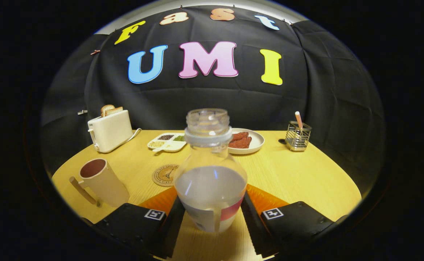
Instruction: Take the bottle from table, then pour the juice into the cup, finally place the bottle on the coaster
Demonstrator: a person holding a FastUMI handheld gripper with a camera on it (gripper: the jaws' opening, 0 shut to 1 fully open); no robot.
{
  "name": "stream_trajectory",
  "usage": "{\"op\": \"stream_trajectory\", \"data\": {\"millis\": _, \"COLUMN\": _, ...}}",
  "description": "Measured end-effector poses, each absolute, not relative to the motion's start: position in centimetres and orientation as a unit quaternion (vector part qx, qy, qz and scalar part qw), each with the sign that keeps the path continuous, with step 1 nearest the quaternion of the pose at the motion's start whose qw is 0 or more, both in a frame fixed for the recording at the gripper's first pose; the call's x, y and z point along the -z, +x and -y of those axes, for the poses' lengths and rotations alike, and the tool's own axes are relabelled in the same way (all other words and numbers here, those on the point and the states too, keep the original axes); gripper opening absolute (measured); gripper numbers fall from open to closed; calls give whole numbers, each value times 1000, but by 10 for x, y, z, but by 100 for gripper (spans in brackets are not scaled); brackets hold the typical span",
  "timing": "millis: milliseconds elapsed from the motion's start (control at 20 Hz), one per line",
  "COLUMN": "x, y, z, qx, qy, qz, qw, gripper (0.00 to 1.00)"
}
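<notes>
— What takes up the most room?

— The round wooden table (299, 174); on it, at the back left, a white toaster (109, 131) with bread in its slots; beside that, toward the middle, a divided tray (167, 142) with small portions of food; right of it a plate (252, 142) of reddish strips; far right, a wire holder (297, 136) with one stick standing in it.

— And the bottle?

— The bottle (210, 170) stands upright, cap off, partly filled with pale liquid, right between the fingers of the gripper (212, 214); both fingers sit against its lower sides, pinching it; its base looks to be at the tabletop, though I cannot tell whether it rests there.

— The cup and coaster?

— The cup (101, 182), cream with a dark inside and a wooden handle, stands to the left, just ahead of the left finger; the round coaster (165, 175) lies flat between cup and bottle, just behind the bottle's left shoulder.
</notes>
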State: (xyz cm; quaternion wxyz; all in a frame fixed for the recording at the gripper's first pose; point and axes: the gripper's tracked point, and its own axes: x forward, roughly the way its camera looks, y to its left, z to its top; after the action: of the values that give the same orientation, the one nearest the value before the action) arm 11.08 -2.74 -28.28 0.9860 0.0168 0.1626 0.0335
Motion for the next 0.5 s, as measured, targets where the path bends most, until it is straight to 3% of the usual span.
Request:
{"op": "stream_trajectory", "data": {"millis": 250, "x": 282, "y": 116, "z": 26, "qx": -42, "qy": -41, "qz": -179, "qw": 982, "gripper": 75}}
{"op": "stream_trajectory", "data": {"millis": 500, "x": 272, "y": 116, "z": -1, "qx": -106, "qy": -148, "qz": -194, "qw": 964, "gripper": 70}}
